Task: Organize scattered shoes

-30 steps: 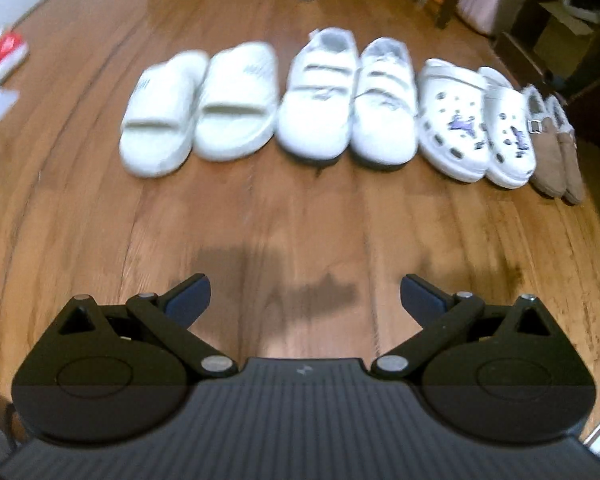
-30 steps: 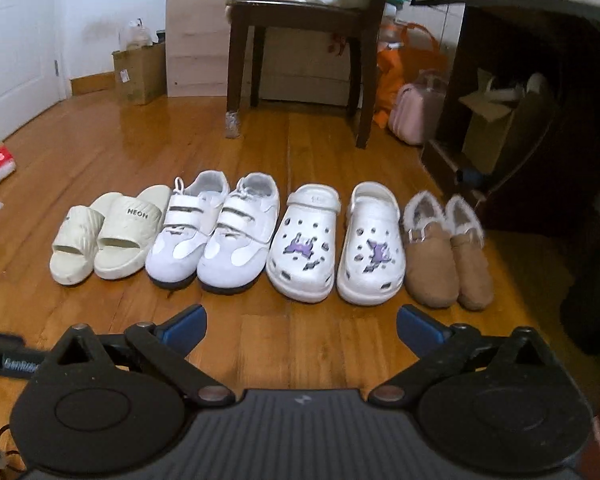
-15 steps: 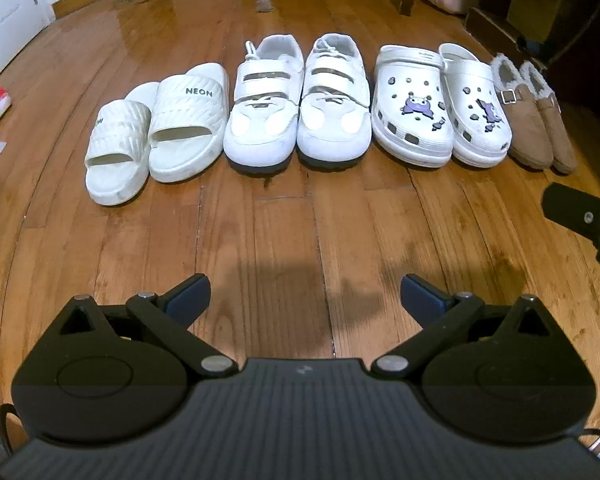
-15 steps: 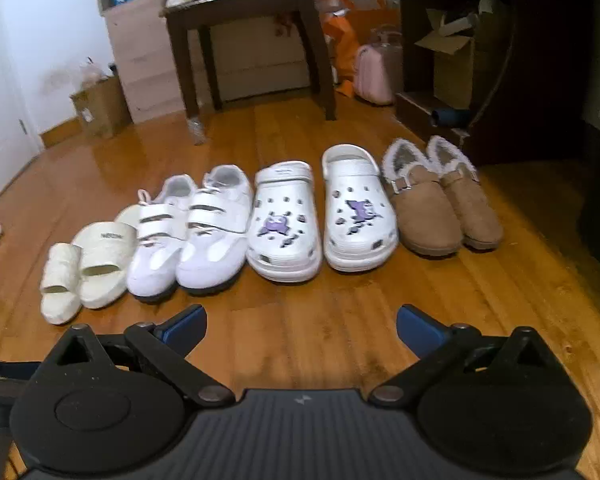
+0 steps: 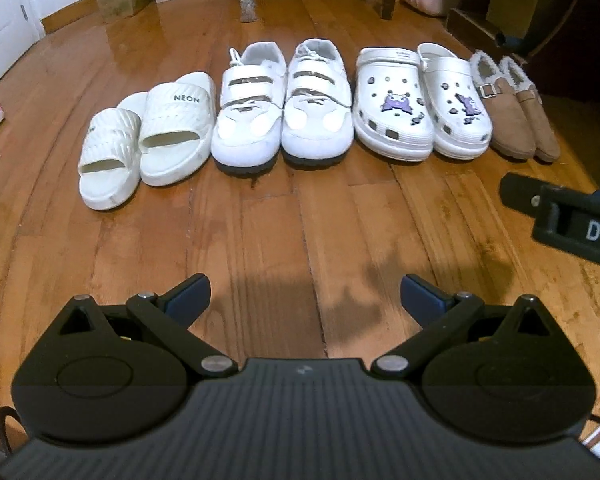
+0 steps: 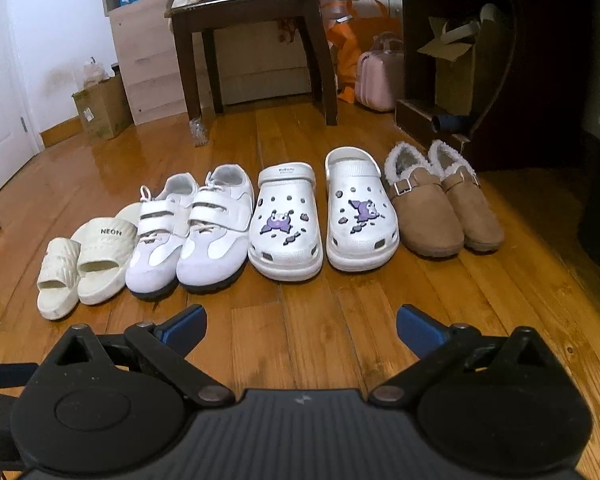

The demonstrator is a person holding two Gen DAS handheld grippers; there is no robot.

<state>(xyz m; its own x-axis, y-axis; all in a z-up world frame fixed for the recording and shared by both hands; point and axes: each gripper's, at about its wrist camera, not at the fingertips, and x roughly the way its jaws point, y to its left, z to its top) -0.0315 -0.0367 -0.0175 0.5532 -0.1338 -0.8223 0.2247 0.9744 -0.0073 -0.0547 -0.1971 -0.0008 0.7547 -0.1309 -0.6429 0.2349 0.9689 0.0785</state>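
Ahead at twelve o'clock of both grippers, four shoe pairs are lined up toes-forward: slides [image 5: 144, 140], sneakers [image 5: 282, 108], clogs [image 5: 420, 104], slippers [image 5: 516, 112]. Left gripper [image 5: 304, 294] and right gripper [image 6: 300, 322] are held apart, empty; slippers lie nearer the right.

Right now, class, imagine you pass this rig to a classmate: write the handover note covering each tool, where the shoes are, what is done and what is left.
Left tool: open, empty, above bare wooden floor.
Right tool: open, empty, short of the row.
Shoes: four pairs side by side in one row, toes toward the cameras. From the left: cream NEON slides, white strap sneakers, white clogs with purple charms, tan fleece-lined slippers.
Done: every shoe in view is paired and lined up.
Left: nothing obvious; one slide sits slightly ahead of its mate, so perhaps nudge it level.
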